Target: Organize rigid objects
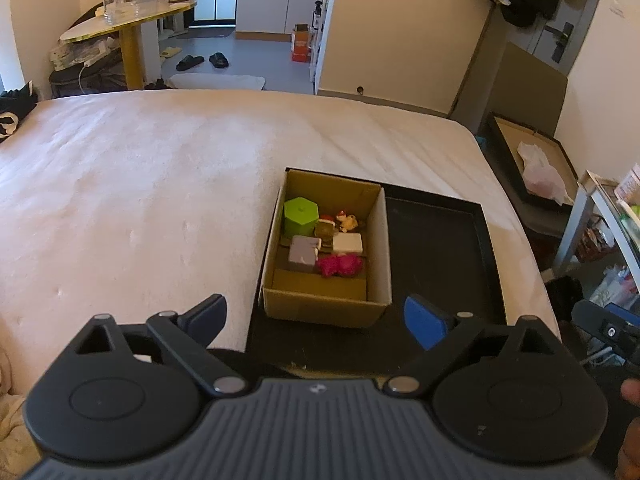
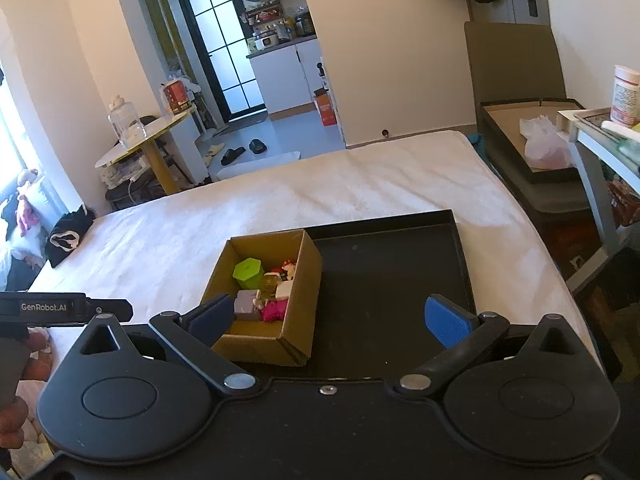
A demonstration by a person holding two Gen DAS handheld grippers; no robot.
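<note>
An open cardboard box (image 1: 378,236) (image 2: 308,276) stands on the left part of a black tray (image 1: 444,248) (image 2: 392,276) on the bed. Inside lie a green hexagonal block (image 1: 301,216) (image 2: 247,273), a lilac block (image 1: 302,255) (image 2: 247,304), a white block (image 1: 348,243), a pink frilly piece (image 1: 339,266) (image 2: 273,311) and a small figurine (image 1: 347,220). My left gripper (image 1: 316,322) hangs open above the box's near wall, nothing between its blue pads. My right gripper (image 2: 332,320) is open too, near the box's front corner, holding nothing.
The bed's pale sheet (image 1: 140,184) stretches left and far. A black garment (image 2: 66,236) lies at its far left corner. Right of the bed stand a dark box with a plastic bag (image 2: 544,148) and a white shelf (image 2: 600,148). A round table (image 1: 128,24) stands beyond.
</note>
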